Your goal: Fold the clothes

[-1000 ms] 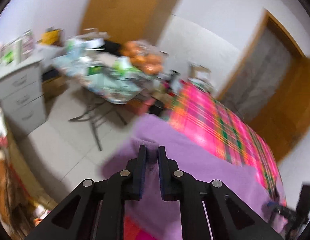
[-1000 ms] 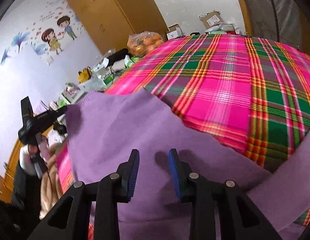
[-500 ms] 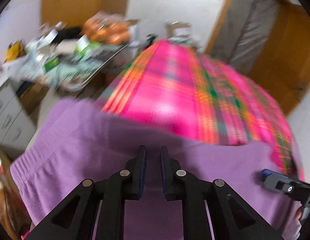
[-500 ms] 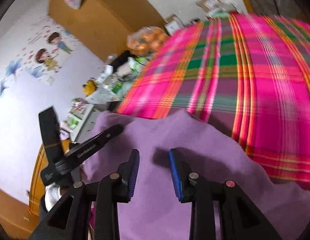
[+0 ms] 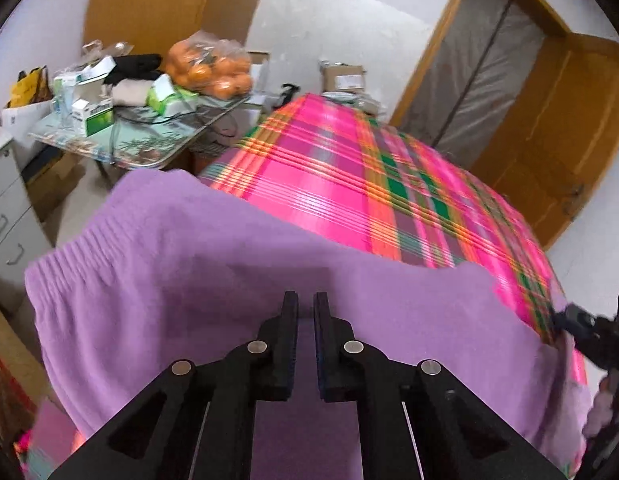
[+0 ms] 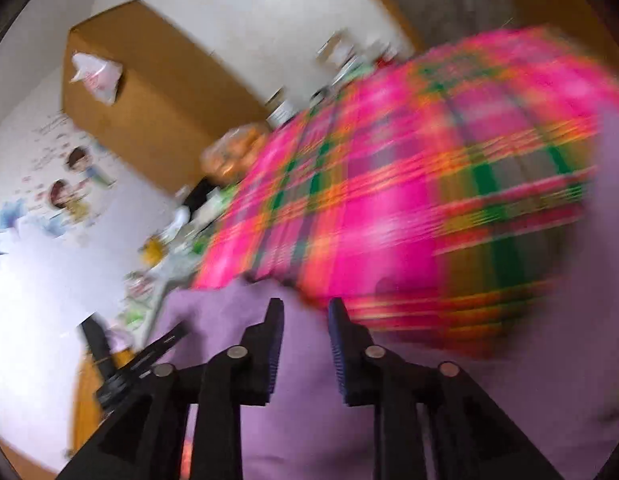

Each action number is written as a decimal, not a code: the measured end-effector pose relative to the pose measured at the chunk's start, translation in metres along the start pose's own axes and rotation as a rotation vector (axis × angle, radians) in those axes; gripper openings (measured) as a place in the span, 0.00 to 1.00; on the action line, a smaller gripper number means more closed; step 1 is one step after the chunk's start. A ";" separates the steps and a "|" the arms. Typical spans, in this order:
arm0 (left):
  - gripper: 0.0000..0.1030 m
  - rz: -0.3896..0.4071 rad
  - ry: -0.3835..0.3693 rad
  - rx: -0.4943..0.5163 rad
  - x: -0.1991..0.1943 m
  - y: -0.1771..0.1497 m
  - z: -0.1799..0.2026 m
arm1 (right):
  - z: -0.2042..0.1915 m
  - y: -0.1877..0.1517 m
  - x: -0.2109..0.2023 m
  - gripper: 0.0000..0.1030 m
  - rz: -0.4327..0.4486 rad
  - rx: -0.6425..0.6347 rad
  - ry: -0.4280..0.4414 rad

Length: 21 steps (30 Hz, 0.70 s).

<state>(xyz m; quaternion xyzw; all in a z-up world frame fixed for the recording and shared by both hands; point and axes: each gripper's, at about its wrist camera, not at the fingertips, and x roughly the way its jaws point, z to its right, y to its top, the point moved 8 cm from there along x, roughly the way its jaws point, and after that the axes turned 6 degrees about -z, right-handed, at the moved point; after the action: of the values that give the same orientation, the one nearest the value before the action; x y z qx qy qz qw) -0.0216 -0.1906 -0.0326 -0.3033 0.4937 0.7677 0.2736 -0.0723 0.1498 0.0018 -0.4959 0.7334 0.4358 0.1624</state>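
STEP: carrying the purple garment (image 5: 213, 280) over the plaid bed (image 5: 349, 184) | LEFT: left gripper (image 5: 305, 312) pinched narrow on its fabric | RIGHT: right gripper (image 6: 303, 316) jaws just been closing, gapped, nothing clamped | NEXT: I reckon right must bite an edge.

Purple garment (image 5: 237, 264) soft matt knit; plaid bedcover (image 5: 369, 200) smooth cloth.

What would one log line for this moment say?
left gripper: shut on purple sweater | right gripper: jaws closing, open over sweater | surface: plaid bed cover | step: fold underway
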 end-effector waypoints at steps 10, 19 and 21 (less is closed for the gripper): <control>0.18 -0.058 -0.104 0.290 0.001 -0.053 0.116 | 0.097 0.024 -0.051 0.37 0.079 0.064 -0.424; 0.20 -0.099 -0.090 0.339 0.017 -0.068 0.128 | 0.123 0.043 -0.002 0.39 -0.054 0.012 -0.612; 0.20 -0.098 -0.087 0.343 0.017 -0.068 0.128 | 0.122 0.044 0.002 0.39 -0.059 -0.024 -0.647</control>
<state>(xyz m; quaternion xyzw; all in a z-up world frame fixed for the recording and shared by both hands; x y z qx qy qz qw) -0.0088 -0.0453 -0.0437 -0.2424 0.5897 0.6706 0.3793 -0.1345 0.2521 -0.0477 -0.3545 0.6239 0.5744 0.3939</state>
